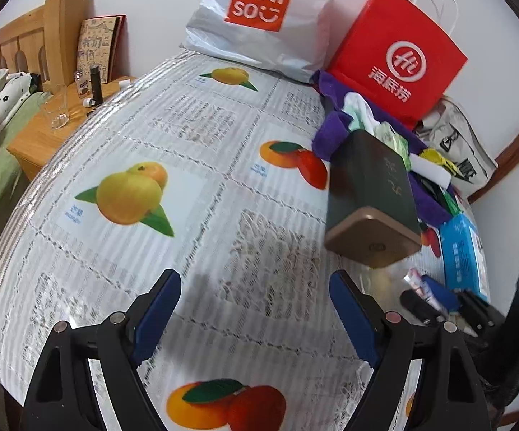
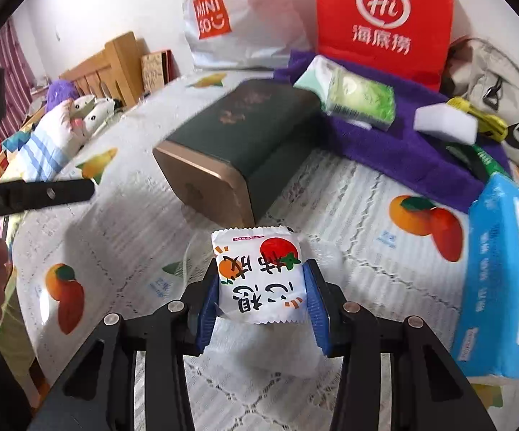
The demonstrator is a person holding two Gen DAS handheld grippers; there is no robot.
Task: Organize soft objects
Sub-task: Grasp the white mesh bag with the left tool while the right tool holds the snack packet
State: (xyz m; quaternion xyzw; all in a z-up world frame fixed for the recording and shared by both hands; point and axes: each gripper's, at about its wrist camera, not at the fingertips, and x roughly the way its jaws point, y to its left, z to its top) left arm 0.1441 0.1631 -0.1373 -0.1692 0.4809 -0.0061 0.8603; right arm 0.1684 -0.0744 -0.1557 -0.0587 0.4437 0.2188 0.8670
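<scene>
A white snack packet (image 2: 259, 280) with orange and tomato print sits between the blue pads of my right gripper (image 2: 262, 269), which is shut on it just above the fruit-print tablecloth (image 2: 123, 222). My left gripper (image 1: 255, 280) hovers open over the cloth with nothing between its fingers. Ahead lies a dark green box with a gold end (image 1: 370, 197) (image 2: 237, 133). Behind it a purple towel (image 2: 403, 151) carries a green tissue pack (image 2: 363, 98) and a white sponge (image 2: 442, 122). A blue tissue pack (image 2: 500, 273) lies at the right.
A white Miniso bag (image 1: 259, 18), a red paper bag (image 1: 399, 61) and a Nike tote (image 2: 510, 122) stand along the back wall. Left of the table are a wooden nightstand (image 1: 43, 129) with a glass (image 1: 56, 111) and a bed with pillows (image 2: 54, 133).
</scene>
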